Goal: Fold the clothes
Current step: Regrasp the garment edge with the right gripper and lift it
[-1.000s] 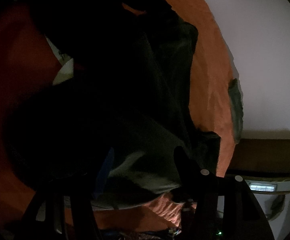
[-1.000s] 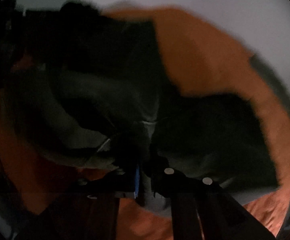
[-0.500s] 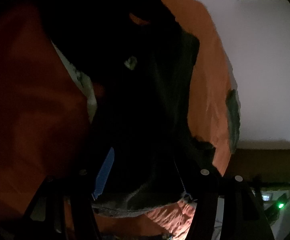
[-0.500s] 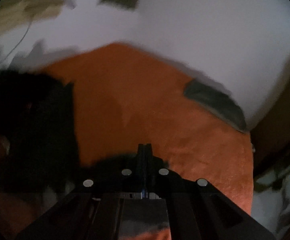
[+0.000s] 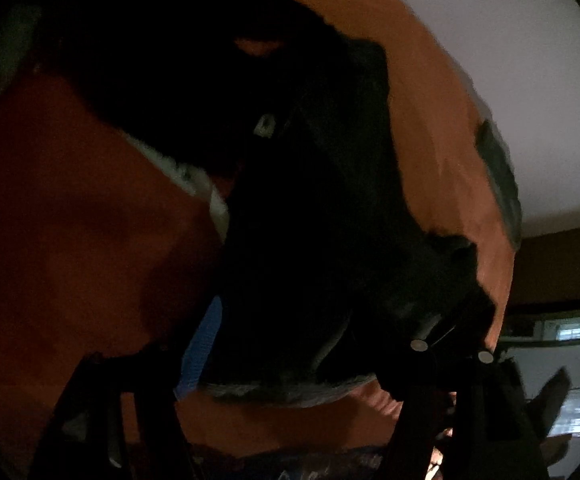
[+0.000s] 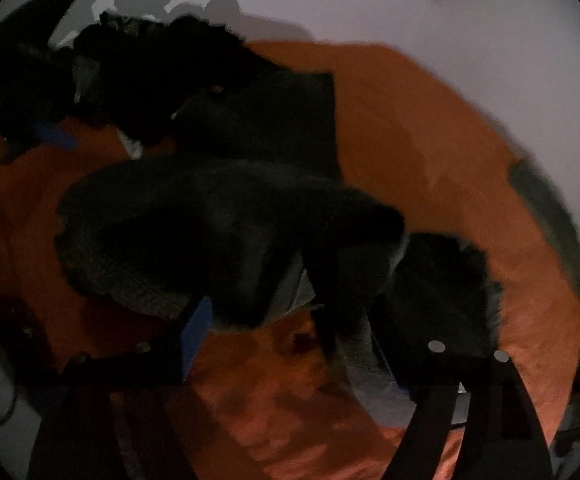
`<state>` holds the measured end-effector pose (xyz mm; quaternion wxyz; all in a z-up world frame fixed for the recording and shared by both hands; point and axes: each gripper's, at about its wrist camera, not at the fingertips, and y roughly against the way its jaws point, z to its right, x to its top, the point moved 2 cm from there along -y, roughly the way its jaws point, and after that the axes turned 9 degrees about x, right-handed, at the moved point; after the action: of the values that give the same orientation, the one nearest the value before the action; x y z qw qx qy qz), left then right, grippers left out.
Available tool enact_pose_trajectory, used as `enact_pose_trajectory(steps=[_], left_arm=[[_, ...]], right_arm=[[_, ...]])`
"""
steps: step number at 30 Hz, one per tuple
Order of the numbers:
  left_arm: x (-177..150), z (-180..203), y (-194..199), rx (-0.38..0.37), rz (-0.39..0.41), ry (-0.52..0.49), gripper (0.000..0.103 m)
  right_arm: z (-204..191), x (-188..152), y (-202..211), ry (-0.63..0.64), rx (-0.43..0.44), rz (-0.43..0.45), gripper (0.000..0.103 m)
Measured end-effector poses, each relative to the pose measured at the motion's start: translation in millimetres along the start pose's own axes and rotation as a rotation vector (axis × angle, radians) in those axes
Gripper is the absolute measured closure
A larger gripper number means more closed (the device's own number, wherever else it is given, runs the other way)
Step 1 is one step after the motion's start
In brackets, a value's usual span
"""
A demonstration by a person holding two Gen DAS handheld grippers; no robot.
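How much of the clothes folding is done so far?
Early days, I'd guess. Nothing looks neatly folded: the dark garment lies bunched on the orange bedspread. In hand: the left gripper and right gripper sit at its near edge, jaws open, gripping nothing. Left to do: that garment, plus the heap of dark clothes behind it.
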<state>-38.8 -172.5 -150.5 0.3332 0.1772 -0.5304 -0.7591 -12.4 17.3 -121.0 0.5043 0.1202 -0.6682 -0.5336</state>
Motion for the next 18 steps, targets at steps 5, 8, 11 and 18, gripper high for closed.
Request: enact_pose_trajectory(steps=[5, 8, 11, 18], left_arm=[[-1, -14, -27, -0.031, -0.095, 0.074, 0.033], [-1, -19, -33, -0.067, -0.12, 0.096, 0.033], [-4, -25, -43, -0.136, -0.172, 0.151, 0.033], [-13, 15, -38, -0.289, -0.145, 0.004, 0.103]], right_arm=[[0, 4, 13, -0.007, -0.011, -0.021, 0.024], [2, 3, 17, 0.029, -0.068, -0.044, 0.024], [5, -9, 3, 0.078, -0.116, -0.136, 0.024], [43, -32, -21, 0.048, -0.31, -0.169, 0.098]])
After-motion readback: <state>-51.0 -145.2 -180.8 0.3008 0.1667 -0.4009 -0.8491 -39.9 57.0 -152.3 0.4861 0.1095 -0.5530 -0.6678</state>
